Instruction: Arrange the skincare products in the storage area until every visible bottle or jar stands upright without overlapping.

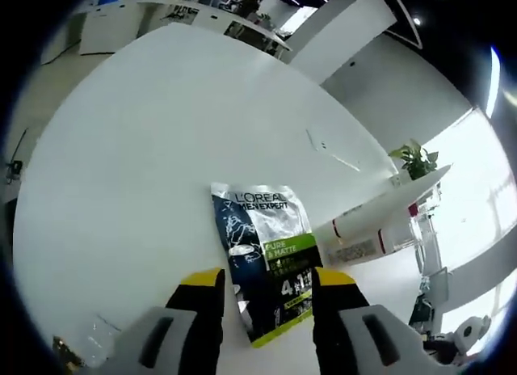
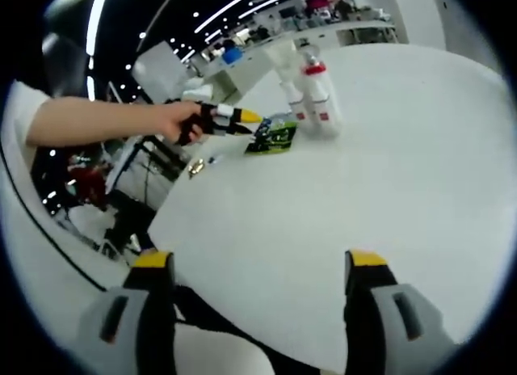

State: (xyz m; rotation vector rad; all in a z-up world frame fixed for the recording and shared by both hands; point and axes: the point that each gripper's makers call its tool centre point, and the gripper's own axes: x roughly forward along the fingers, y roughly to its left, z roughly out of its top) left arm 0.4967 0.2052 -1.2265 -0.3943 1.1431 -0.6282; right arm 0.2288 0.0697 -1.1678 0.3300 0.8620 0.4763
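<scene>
Looking along the left gripper (image 1: 266, 298) in the left gripper view: jaws apart, straddling the lower end of a flat L'Oreal sachet (image 1: 266, 258) lying on the white tabletop (image 1: 161, 149). A white tube (image 1: 367, 229) lies on its side at 3 o'clock of the sachet.

Right gripper view: right gripper (image 2: 258, 270) jaws wide apart over bare tabletop. At 12 o'clock two white bottles (image 2: 311, 96) stand upright, the sachet just beside them at 9 o'clock. A hand (image 2: 174, 120) holds the left gripper there.

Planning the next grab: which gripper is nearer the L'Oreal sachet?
Left. The left gripper is open with its jaws either side of the sachet. The right gripper is open, far across the table from it.
</scene>
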